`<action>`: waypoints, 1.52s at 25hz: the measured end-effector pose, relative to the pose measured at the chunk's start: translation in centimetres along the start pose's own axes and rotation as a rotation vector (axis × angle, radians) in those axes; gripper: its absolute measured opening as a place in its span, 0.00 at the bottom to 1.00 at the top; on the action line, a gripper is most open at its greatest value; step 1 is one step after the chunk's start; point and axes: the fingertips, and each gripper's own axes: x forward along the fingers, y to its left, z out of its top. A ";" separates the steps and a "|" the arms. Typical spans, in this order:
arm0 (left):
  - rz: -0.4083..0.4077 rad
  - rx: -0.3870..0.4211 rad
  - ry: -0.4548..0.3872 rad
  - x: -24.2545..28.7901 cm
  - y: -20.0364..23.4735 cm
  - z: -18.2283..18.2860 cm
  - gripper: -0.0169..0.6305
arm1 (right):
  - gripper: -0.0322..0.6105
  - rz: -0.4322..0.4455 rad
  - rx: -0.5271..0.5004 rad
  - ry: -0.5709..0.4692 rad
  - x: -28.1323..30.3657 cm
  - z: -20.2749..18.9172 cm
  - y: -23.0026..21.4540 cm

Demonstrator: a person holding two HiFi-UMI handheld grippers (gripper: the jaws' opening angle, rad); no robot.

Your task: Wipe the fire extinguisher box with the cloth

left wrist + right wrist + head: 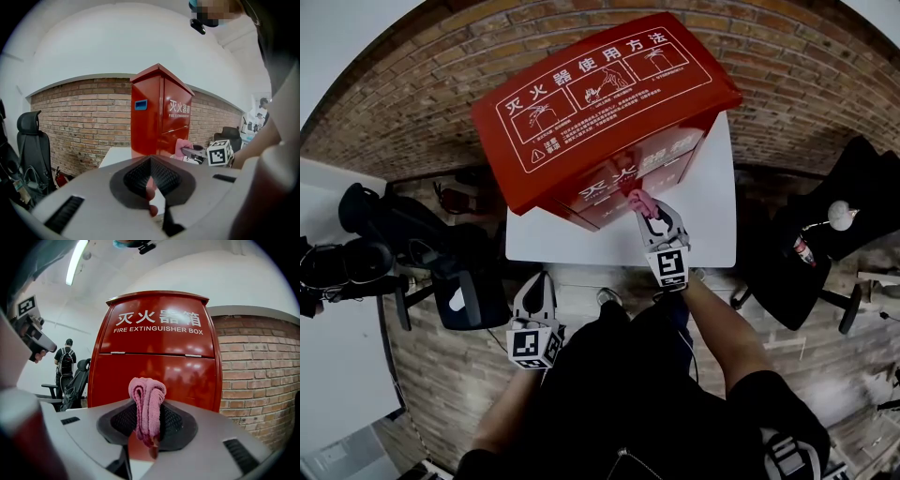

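Ok so the fire extinguisher box (600,94) is standing upright on the white table (712,234), over toward the far-left corner. Its front face is turned to me, and the sloped lid on top has white instruction drawings. In the right gripper view the front reads "FIRE EXTINGUISHER BOX" under some Chinese characters.

My right gripper (649,217) is out over the table with its jaws clamped on the pink cloth (147,404). The cloth is bunched into a folded wad that sticks up past the jaw tips. It's sitting low on the box's front face. From the left gripper view it looks pressed against the red panel, but honestly I can't swear it's touching rather than just beside.

My left gripper (536,281) is off the table, just past the near edge by the near-left corner, well apart from the box. Its jaws are closed together with nothing between them.

There's a brick wall (84,117) behind the table, a black office chair (464,277) off the left edge, and another black chair (825,234) off the right edge.
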 end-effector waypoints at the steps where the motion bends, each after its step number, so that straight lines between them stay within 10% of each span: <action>1: 0.000 0.000 0.000 0.0 0.0 0.0 0.07 | 0.22 -0.006 0.000 0.002 0.0 0.0 -0.3; 17: 0.006 0.006 -0.005 -1.5 0.8 0.3 0.07 | 0.22 -0.107 -0.048 0.039 -0.4 -1.0 -5.5; 38: 0.125 -0.068 -0.065 -0.6 -6.6 2.8 0.07 | 0.22 0.011 -0.024 0.061 -0.6 -1.0 -9.0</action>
